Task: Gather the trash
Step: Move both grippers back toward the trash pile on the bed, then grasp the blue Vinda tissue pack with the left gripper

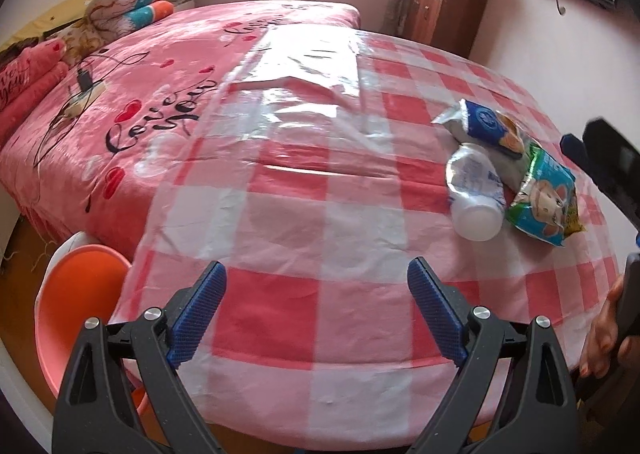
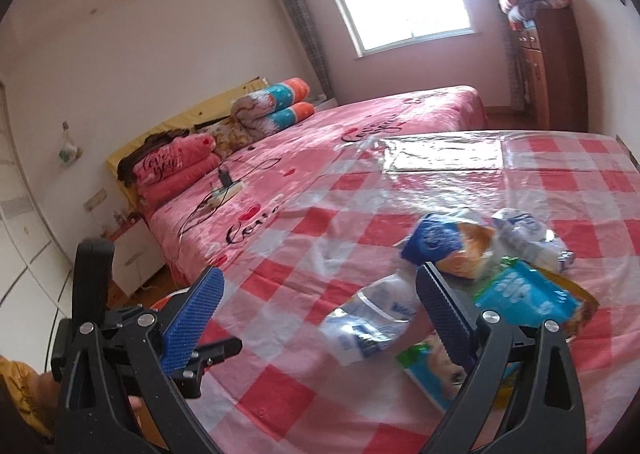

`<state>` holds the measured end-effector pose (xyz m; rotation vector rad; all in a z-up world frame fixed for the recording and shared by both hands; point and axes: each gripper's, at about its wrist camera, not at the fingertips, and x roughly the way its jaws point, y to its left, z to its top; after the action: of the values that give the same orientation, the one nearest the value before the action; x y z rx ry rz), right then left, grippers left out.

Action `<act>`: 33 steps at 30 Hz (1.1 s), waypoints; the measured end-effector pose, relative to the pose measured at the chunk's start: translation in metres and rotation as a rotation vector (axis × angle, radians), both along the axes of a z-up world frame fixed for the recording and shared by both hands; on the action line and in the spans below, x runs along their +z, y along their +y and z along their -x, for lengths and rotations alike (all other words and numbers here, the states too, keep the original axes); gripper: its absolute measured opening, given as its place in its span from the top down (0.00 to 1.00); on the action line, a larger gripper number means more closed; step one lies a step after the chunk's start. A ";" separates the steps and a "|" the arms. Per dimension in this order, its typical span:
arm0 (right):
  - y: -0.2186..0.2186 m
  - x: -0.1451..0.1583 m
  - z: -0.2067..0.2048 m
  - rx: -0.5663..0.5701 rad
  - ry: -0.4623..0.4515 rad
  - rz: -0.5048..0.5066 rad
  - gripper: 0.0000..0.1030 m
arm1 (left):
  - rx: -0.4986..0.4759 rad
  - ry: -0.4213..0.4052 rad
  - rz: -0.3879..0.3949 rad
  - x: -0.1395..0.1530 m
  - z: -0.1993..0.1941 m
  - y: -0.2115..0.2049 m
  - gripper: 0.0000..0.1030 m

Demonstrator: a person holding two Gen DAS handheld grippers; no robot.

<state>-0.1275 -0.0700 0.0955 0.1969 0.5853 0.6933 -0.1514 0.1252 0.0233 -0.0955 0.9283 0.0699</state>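
left gripper (image 1: 316, 310) open, bare tablecloth (image 1: 280, 222) ahead

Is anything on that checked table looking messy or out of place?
Yes. A crushed clear plastic bottle lies on its side on the red-and-white checked tablecloth, touching a crumpled green-and-blue snack bag and a crumpled blue-and-white wrapper. They lie in a loose heap like litter. Nothing looks spilled.
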 end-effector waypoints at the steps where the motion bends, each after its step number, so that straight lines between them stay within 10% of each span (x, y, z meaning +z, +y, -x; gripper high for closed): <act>1: -0.006 0.000 -0.002 -0.015 0.007 -0.009 0.07 | -0.010 0.001 -0.004 0.000 -0.001 -0.004 0.10; 17: -0.124 -0.016 -0.049 -0.312 0.160 -0.134 0.07 | -0.194 -0.032 -0.034 0.013 -0.029 -0.080 0.10; 33: -0.148 -0.035 -0.067 -0.326 0.238 -0.152 0.07 | -0.240 -0.051 0.030 0.026 -0.109 -0.132 0.10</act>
<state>-0.0602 -0.2177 0.0605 0.5095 0.7083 0.3996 -0.0420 -0.0064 0.0493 -0.0134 0.8842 -0.1681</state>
